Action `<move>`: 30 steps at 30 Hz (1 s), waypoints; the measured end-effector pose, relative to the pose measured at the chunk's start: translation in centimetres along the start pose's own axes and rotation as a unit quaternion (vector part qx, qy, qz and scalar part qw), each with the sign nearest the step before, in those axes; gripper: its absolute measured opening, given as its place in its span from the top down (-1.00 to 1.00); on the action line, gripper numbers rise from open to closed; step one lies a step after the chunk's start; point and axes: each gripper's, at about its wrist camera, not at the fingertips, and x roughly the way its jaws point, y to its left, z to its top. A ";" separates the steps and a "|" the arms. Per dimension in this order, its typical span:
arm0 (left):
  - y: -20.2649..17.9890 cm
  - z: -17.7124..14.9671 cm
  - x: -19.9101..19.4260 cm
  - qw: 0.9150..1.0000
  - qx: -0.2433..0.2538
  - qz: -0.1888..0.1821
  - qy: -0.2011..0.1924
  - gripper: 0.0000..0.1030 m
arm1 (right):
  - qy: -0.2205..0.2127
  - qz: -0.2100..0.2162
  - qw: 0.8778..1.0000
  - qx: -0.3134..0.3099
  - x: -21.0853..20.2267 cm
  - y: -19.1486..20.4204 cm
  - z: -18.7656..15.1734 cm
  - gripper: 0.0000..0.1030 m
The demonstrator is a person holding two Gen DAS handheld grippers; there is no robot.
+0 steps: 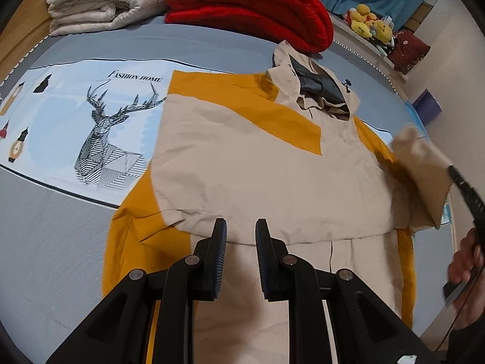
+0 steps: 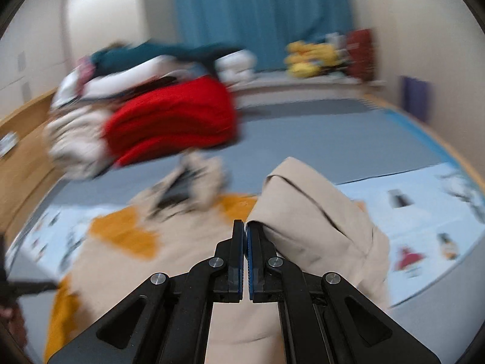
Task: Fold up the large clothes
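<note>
A beige and mustard hooded jacket lies flat on the bed, hood toward the far side. My left gripper hovers over its lower hem, jaws a little apart with nothing between them. My right gripper is shut on the jacket's beige sleeve, which hangs lifted and bunched to the right of the jaws. In the left wrist view that right gripper comes in from the right edge, a hand behind it, with the raised sleeve above the jacket's right side. The right wrist view is blurred.
The bed sheet is grey-blue with a pale printed band showing a deer head. A folded red blanket and folded cream blankets are stacked at the far end. Yellow plush toys sit on a ledge by blue curtains.
</note>
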 end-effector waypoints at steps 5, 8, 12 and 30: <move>0.9 0.0 -0.9 1.000 -0.001 -0.007 0.000 0.66 | 0.079 0.077 0.993 -0.045 2.4 6.9 -3.2 0.93; 1.4 0.3 -1.4 1.000 -0.012 -0.012 -0.006 0.66 | 0.113 0.099 0.987 -0.052 2.5 8.9 -4.1 0.87; 1.6 0.5 -1.4 1.000 -0.023 -0.019 -0.006 0.62 | 0.117 0.100 0.988 -0.026 0.8 9.4 -4.1 0.79; -3.1 0.6 0.7 0.999 0.009 -0.037 -0.015 0.62 | 0.210 0.038 0.941 0.264 5.8 -7.1 -9.0 0.51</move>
